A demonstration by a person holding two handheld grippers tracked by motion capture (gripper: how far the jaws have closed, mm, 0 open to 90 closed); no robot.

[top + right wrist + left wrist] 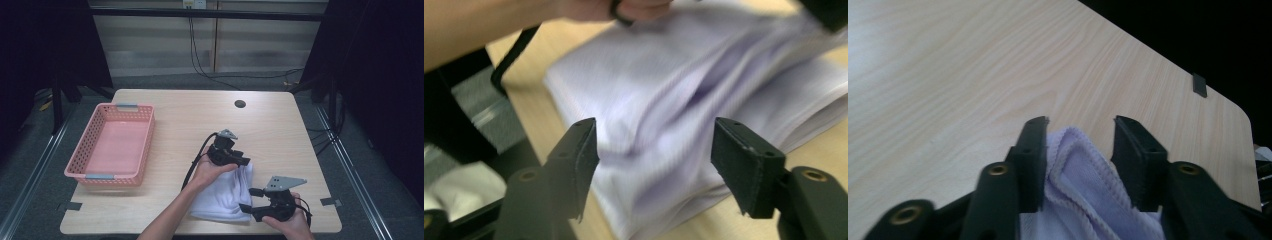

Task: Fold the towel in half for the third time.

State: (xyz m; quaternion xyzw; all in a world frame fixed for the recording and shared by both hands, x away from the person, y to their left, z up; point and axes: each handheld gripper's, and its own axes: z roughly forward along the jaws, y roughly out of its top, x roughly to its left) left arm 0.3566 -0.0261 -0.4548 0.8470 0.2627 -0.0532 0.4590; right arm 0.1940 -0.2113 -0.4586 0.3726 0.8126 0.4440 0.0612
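High view: we see a folded white towel (pixel 222 197) at the near right of the table (pixel 280 130), left gripper (pixel 239 161) at its far edge, right gripper (pixel 250 200) at its near right edge; pink basket (pixel 112 145) well apart, far left.

Left gripper view: jaws parted, hemmed corner (pixel 1073 165) between them, one pad touching, not pinched.

Right gripper view: jaws wide, released, towel (pixel 664 110) beyond them, blurred.

We judge it light, soft, floppy; take it by the hemmed corners.
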